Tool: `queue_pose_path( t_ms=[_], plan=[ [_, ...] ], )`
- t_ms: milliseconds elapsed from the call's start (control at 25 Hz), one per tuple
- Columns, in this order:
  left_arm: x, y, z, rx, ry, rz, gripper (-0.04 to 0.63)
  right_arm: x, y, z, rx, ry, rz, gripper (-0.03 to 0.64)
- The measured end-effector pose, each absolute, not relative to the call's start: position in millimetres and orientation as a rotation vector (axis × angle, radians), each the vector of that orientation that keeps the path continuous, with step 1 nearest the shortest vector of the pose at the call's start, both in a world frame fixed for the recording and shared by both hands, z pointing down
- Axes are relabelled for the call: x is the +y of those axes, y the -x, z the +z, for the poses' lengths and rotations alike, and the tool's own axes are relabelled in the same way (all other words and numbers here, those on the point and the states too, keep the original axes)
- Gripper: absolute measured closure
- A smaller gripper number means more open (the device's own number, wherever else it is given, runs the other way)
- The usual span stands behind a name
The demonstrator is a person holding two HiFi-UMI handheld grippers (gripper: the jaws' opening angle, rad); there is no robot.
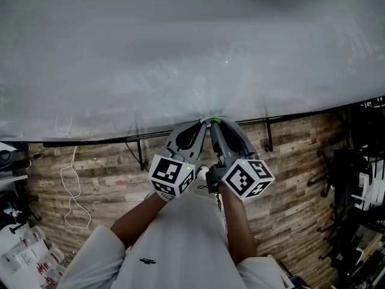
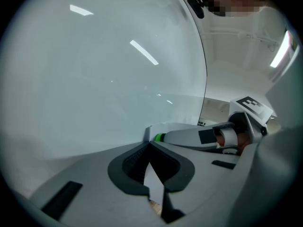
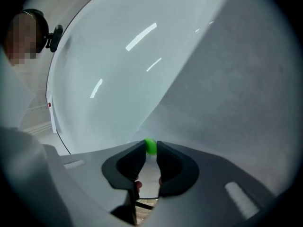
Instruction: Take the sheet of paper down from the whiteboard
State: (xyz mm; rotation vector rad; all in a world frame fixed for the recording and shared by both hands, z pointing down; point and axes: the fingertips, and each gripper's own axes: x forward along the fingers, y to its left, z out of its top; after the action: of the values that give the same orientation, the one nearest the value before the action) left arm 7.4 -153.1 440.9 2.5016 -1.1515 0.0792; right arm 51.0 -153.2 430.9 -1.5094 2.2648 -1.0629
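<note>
The whiteboard (image 1: 180, 41) fills the top of the head view. Both grippers meet at its lower edge. My left gripper (image 1: 203, 124) is shut on the edge of the white sheet of paper (image 2: 154, 179), which runs between its dark pads (image 2: 132, 162). My right gripper (image 1: 215, 124) reaches in from the right in the left gripper view, where its tip (image 2: 163, 137) shows beside the paper's corner. Its fingertips are shut on a small green magnet (image 3: 150, 146) on the board. In the right gripper view the paper (image 3: 236, 89) is a matte grey sheet on the right.
A black rail (image 1: 120, 138) runs under the board, with black stand legs (image 1: 269, 138) below it. A white cable (image 1: 73, 191) lies on the wood floor. Boxes and clutter (image 1: 24, 254) stand at the left, and dark racks (image 1: 364, 179) at the right.
</note>
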Motion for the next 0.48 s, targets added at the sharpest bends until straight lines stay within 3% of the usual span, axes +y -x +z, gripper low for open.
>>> queue_pose_path(
  t_ms=[160,480],
  plan=[
    [-152.0,-8.3,440.1,-1.156,-2.502,0.082,0.589,-149.5,-51.8,431.9,2.273,1.497,-1.056,0.546],
    [-152.9,-6.1,440.6,-1.162,-2.502,0.086,0.589,-154.0,-49.2,432.0,2.224,1.449,-1.080,0.506]
  ],
)
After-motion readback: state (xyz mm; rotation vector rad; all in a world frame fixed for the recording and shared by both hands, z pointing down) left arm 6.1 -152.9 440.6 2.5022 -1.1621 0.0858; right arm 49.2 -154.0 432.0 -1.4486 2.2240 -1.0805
